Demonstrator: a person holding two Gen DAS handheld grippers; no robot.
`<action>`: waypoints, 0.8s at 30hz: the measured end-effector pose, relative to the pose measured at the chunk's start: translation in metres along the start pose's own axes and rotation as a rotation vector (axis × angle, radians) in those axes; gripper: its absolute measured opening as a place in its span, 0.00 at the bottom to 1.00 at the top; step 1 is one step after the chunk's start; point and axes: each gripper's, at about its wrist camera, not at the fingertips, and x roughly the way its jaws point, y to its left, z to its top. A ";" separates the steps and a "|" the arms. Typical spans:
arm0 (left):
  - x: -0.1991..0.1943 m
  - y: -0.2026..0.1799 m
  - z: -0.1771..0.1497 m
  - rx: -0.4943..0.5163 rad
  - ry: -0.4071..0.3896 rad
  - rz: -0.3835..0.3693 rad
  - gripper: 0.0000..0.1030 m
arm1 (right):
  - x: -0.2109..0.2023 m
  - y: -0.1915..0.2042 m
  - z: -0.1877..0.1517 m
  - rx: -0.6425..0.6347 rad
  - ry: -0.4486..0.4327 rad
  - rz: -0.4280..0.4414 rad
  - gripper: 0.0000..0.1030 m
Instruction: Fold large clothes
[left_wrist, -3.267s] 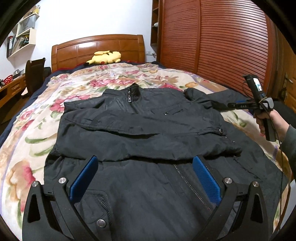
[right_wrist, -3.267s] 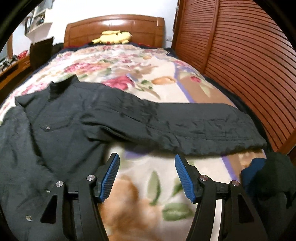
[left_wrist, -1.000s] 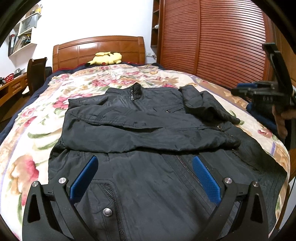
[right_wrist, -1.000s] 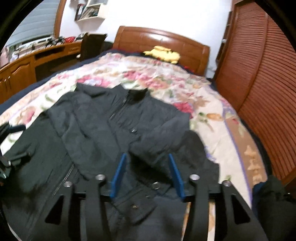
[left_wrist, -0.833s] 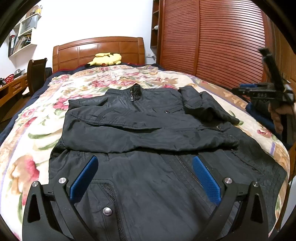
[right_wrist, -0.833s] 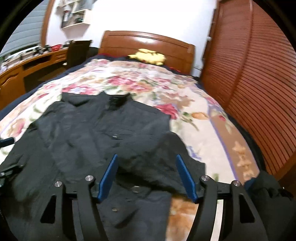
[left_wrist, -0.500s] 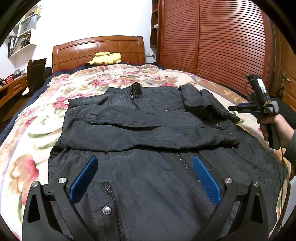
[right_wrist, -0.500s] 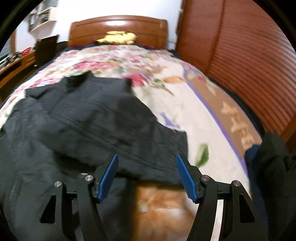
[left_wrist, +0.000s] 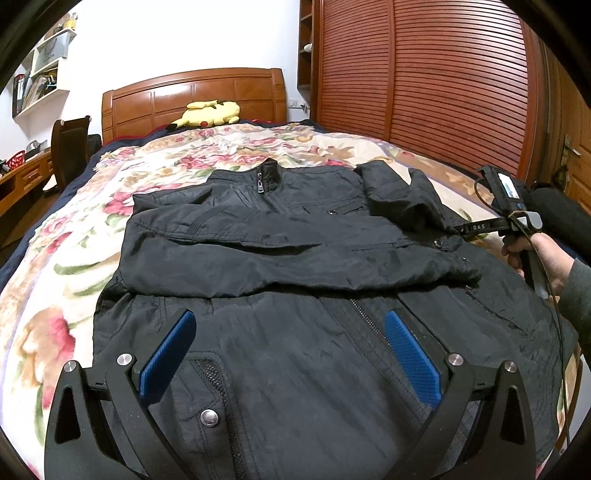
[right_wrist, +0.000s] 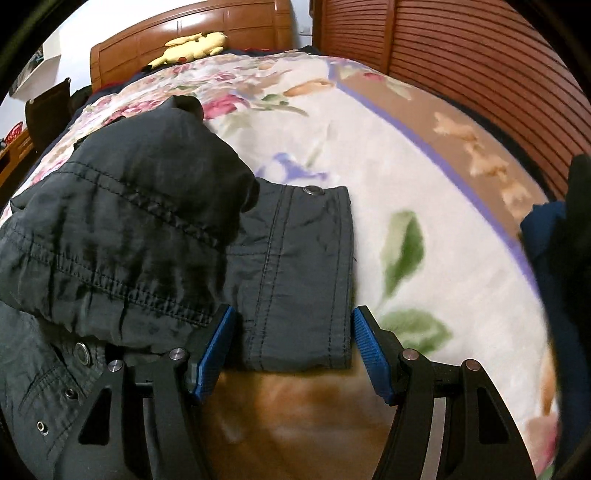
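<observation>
The right sleeve (left_wrist: 402, 199) of the black nylon zip-front jacket (left_wrist: 295, 295), which a few seconds ago lay stretched out sideways across the floral bedspread (right_wrist: 388, 177), is now doubled back on itself in a bunched heap at the upper right of the left wrist view, over the jacket's shoulder. The right gripper (right_wrist: 291, 350) has just let go of it: its blue-padded fingers (right_wrist: 214, 354) have been opening over the last second and now stand spread, with the flat sleeve cuff (right_wrist: 303, 280) lying between them but pinched by neither. The gripper has also dropped from well above the bed to just over the cuff. Judging by this, the sleeve fold is rough and the cuff, which still juts off the jacket's edge onto the bedspread, probably needs one more tuck inward.

The left gripper (left_wrist: 291, 362) hangs over the jacket's lower front near the hem, fingers wide apart and holding nothing.

The jacket lies face up in the middle of the bed, collar toward the wooden headboard (left_wrist: 192, 96), zip closed. Its other sleeve already crosses the chest in a broad horizontal band. The fabric is thin, creased and slightly glossy, with metal snaps at the cuff and pockets.
</observation>
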 end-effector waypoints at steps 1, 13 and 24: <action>0.000 0.000 0.000 0.000 0.000 0.000 0.99 | 0.001 0.000 0.000 0.003 0.002 0.005 0.65; -0.002 0.001 -0.002 -0.003 -0.006 0.000 0.99 | -0.009 0.016 0.004 -0.227 0.026 -0.028 0.18; -0.034 0.017 -0.006 -0.015 -0.042 0.008 0.99 | -0.138 0.068 0.025 -0.312 -0.316 -0.039 0.11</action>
